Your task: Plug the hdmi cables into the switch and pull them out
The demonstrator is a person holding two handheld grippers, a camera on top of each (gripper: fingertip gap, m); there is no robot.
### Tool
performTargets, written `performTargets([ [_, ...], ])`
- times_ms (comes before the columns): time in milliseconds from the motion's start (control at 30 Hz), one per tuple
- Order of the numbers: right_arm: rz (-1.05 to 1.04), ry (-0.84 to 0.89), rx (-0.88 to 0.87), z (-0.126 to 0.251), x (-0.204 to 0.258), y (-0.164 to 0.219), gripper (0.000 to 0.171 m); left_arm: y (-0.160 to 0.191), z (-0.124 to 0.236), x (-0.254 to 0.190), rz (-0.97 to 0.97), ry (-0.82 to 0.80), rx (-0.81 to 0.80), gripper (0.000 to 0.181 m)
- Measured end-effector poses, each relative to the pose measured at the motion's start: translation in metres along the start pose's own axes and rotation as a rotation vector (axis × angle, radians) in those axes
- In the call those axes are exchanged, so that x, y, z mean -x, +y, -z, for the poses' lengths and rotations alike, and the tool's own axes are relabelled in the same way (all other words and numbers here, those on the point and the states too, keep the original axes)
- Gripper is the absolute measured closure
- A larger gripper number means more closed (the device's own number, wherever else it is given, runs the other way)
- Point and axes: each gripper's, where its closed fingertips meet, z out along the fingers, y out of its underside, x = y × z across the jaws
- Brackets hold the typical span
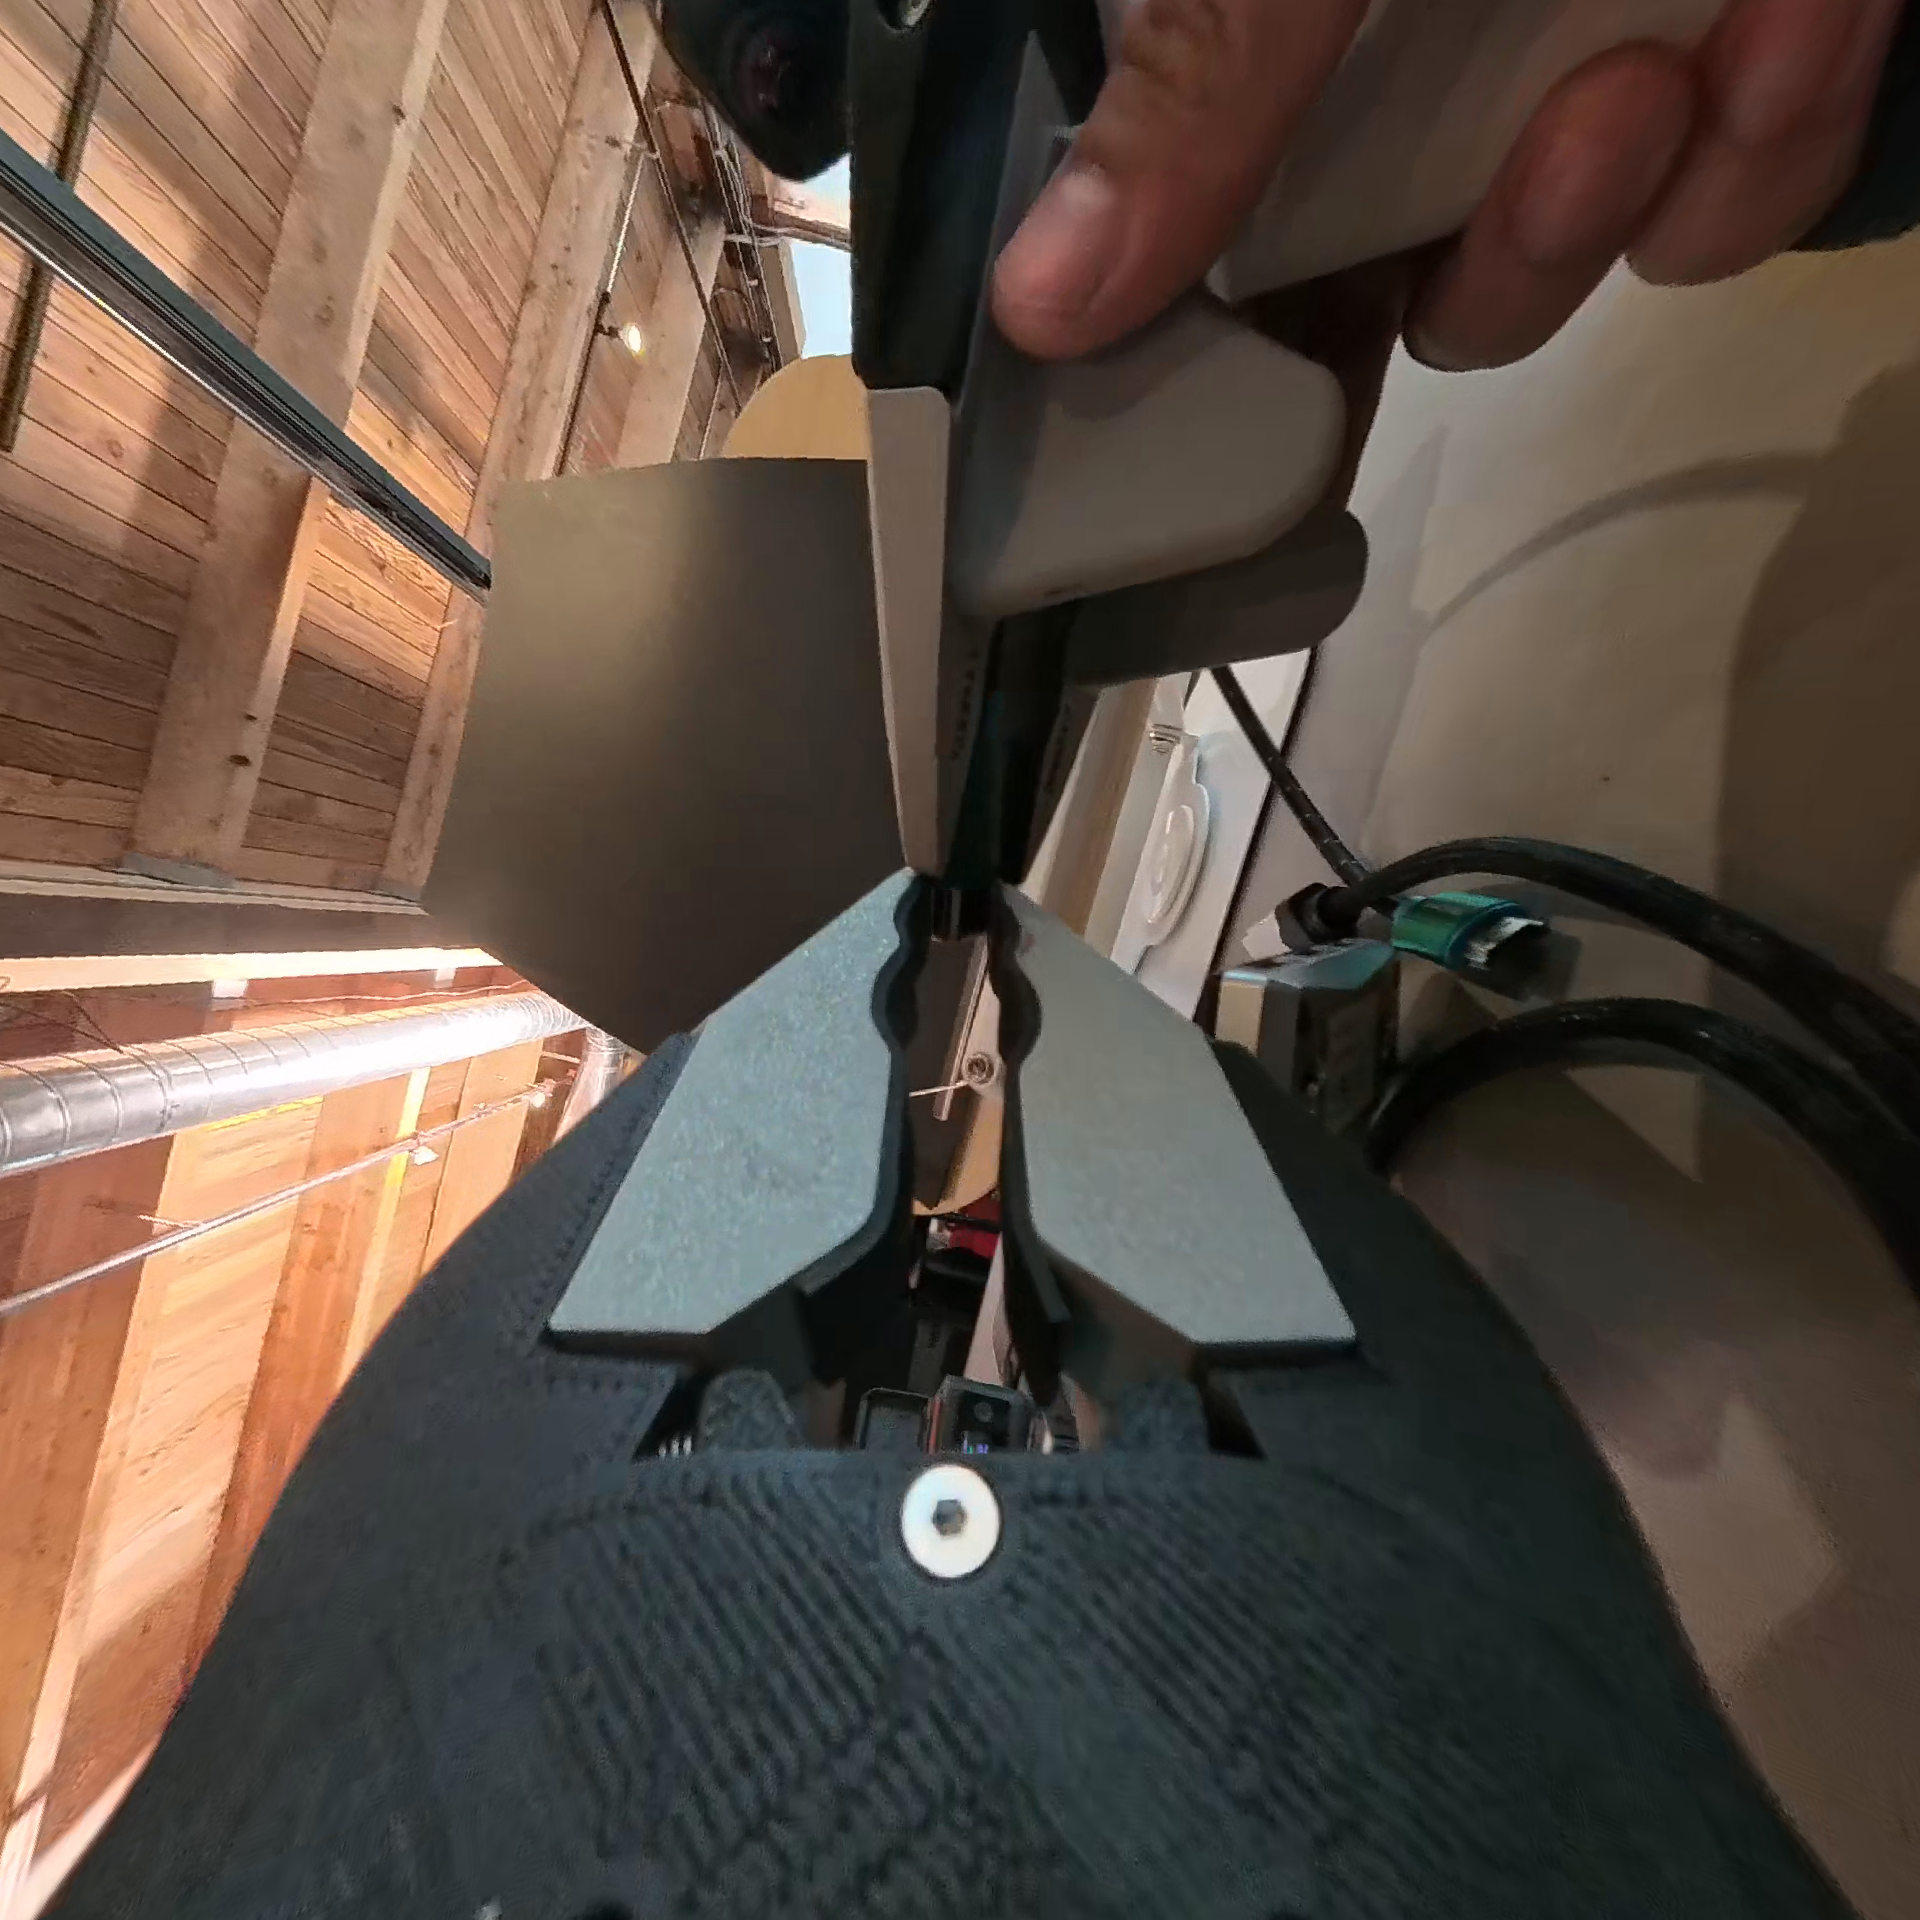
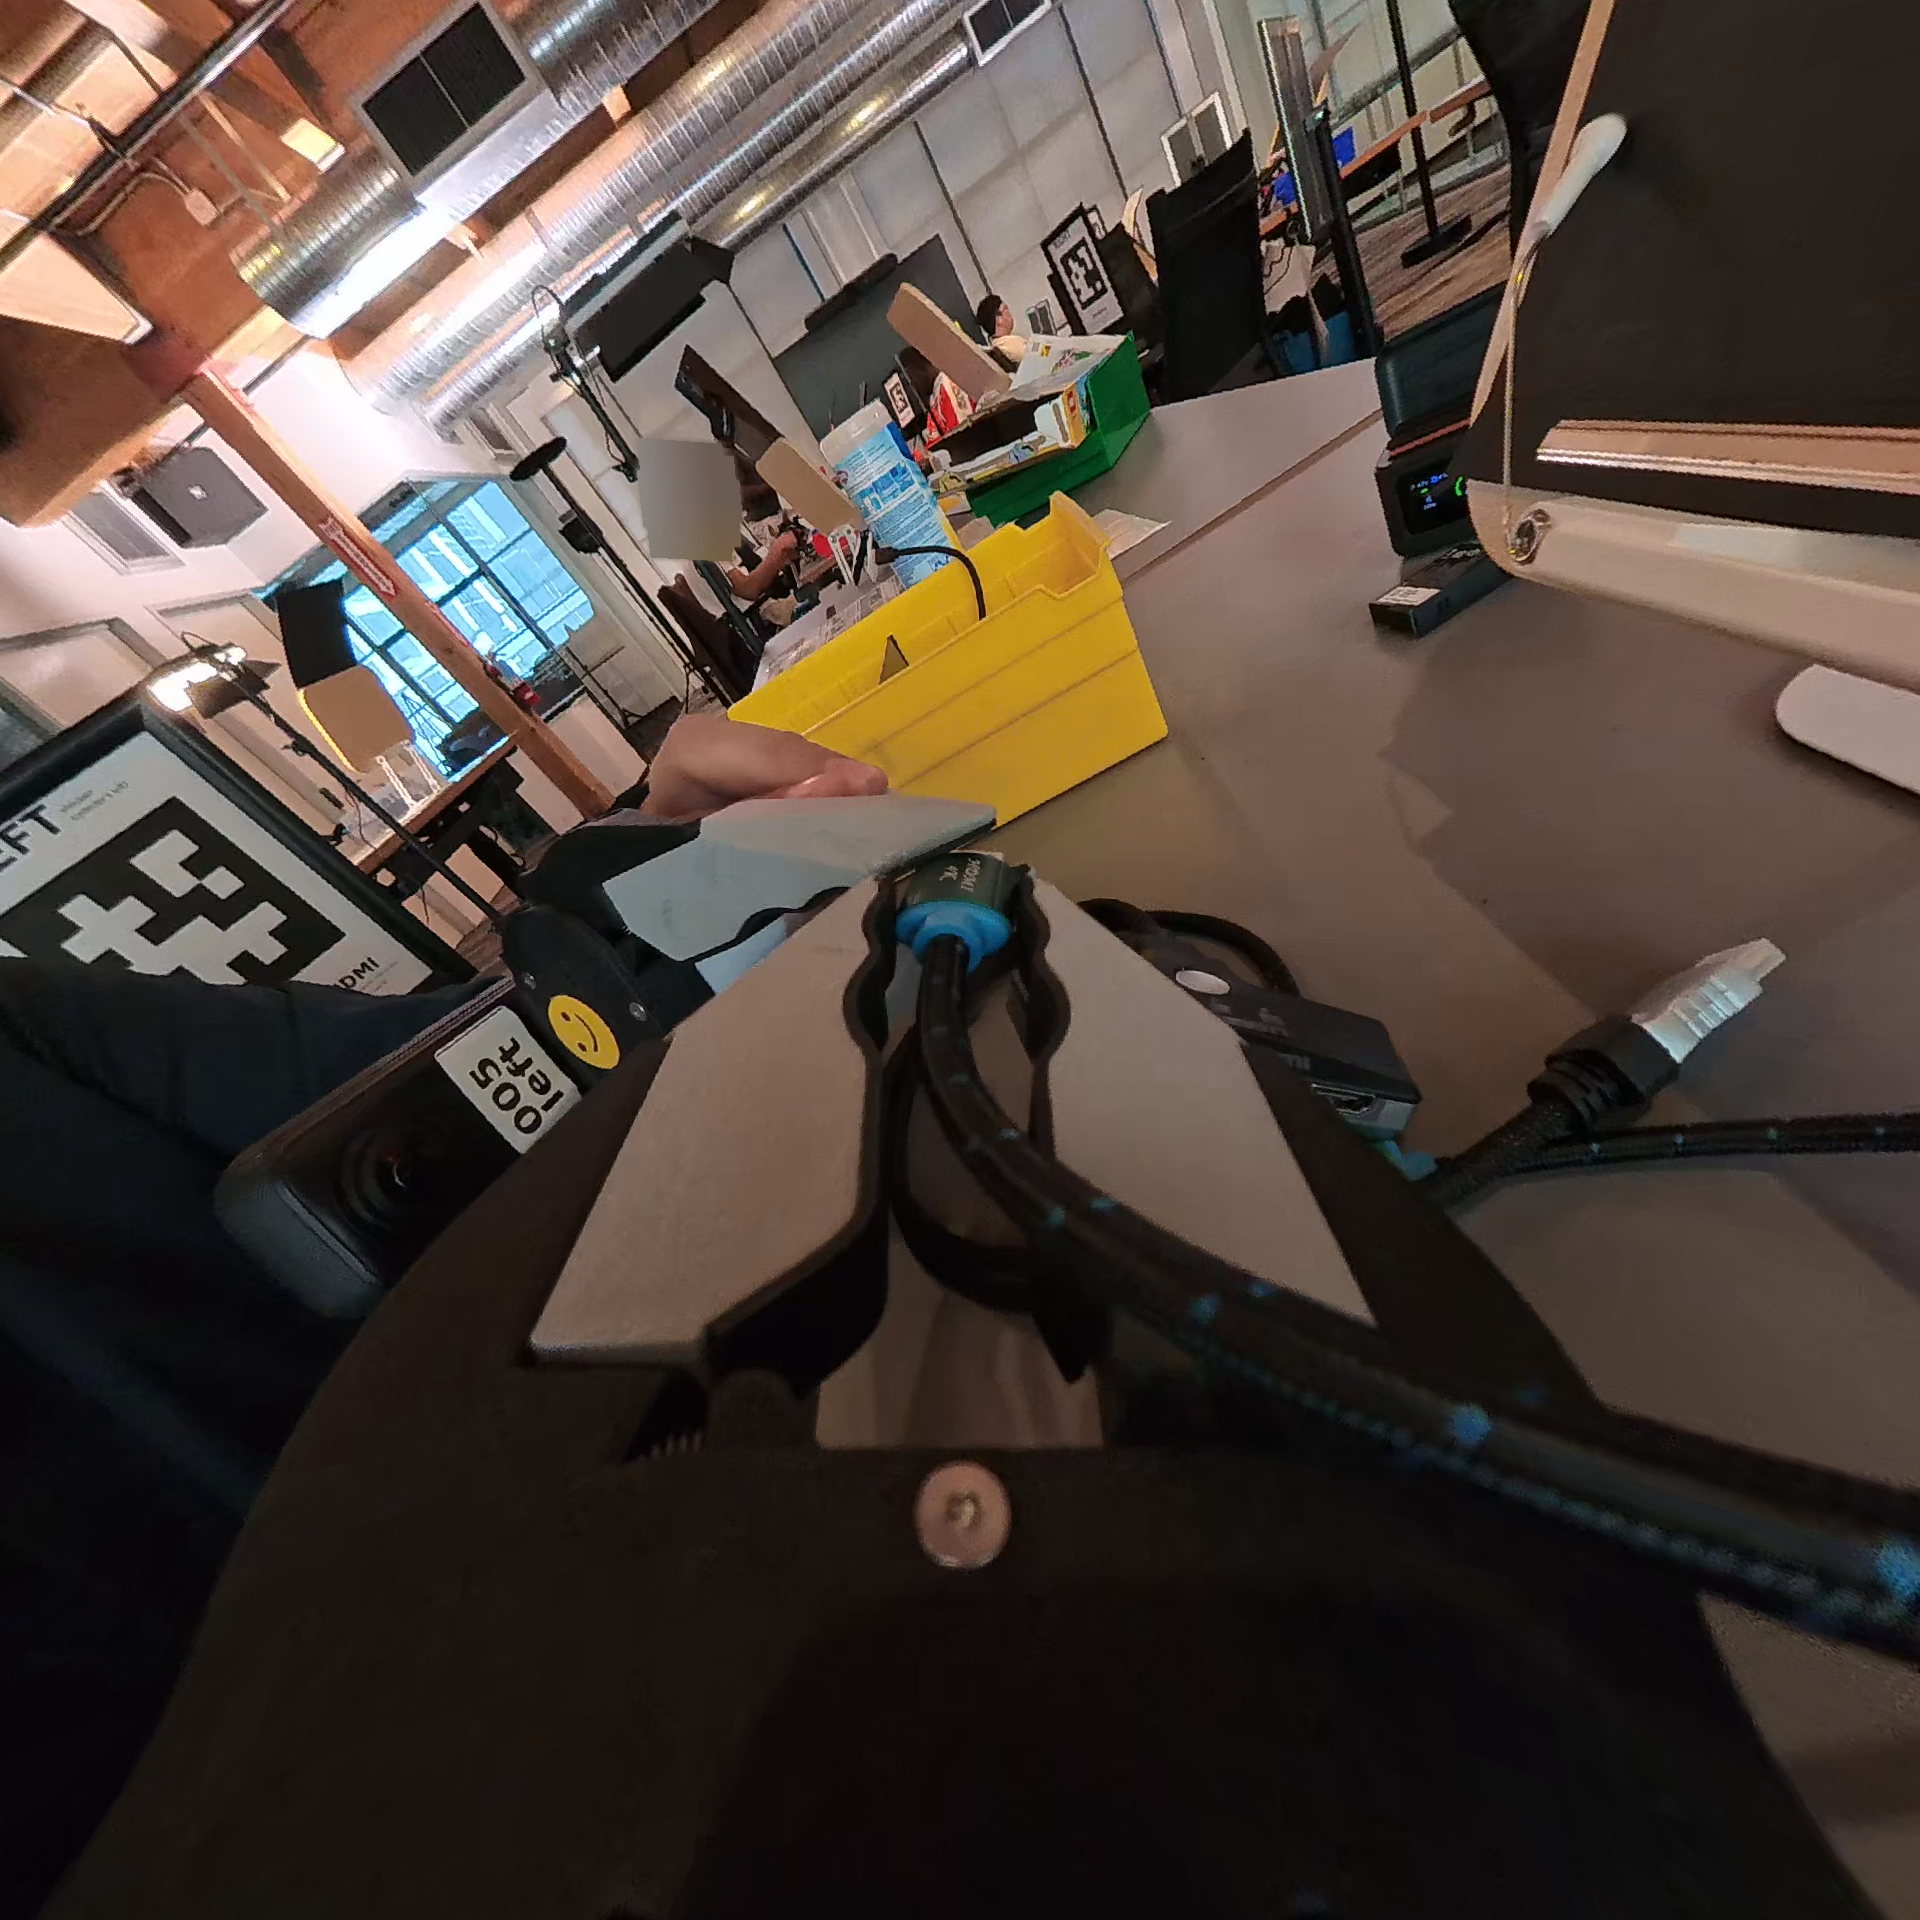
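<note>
The right gripper (image 2: 951,914) jaws pinch the blue-collared plug (image 2: 961,902) at their tips, likely to steer it, the left gripper (image 1: 961,914) jaws meet it tip to tip, clamping something small and dark, and the switch (image 2: 1320,1049) lies just right on the worktop (image 2: 1455,831).

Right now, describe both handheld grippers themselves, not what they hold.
Left gripper: flat grey angular fingers with wavy black inner pads, on a black ribbed printed body with a white-washered hex screw. Right gripper: same build. In the right wrist view, the left unit carries a yellow smiley sticker.
</note>
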Motion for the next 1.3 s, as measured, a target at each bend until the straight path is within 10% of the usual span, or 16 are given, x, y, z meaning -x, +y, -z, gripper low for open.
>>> performTargets([
  [1300,-0.001,0.019,-0.003,0.000,-0.004,0.001,0.150,0.009,-0.003,-0.007,0.038,0.039,0.025,0.176],
])
